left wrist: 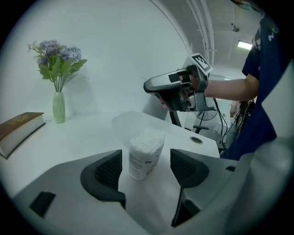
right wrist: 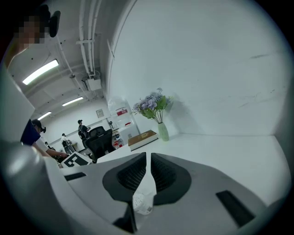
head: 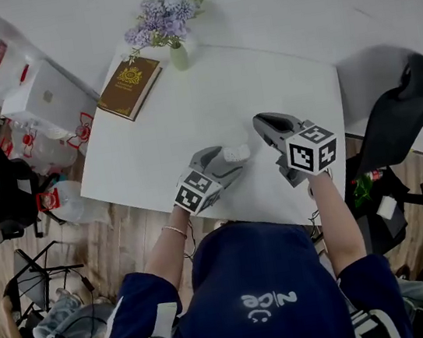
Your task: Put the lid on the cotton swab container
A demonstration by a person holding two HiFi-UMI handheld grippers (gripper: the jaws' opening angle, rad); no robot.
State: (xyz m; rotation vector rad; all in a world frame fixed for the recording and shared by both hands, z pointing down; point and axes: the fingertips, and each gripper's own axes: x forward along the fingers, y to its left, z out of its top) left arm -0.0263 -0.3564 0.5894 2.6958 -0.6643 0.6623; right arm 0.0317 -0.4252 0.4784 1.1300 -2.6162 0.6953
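Note:
A small clear container packed with white cotton swabs stands upright on the white table. It sits between the jaws of my left gripper, which are wide open, with a gap on each side of it. The head view shows the container just beyond the left gripper. A pale translucent patch lies on the table behind it; I cannot tell whether that is a clear lid or a shadow. My right gripper hovers above and beyond the container, its pads almost together with only a thin white slit between them.
A brown book and a green vase of purple flowers stand at the table's far left corner. A round cable hole is in the tabletop. A black office chair stands to the right, and boxes and bags lie on the floor at the left.

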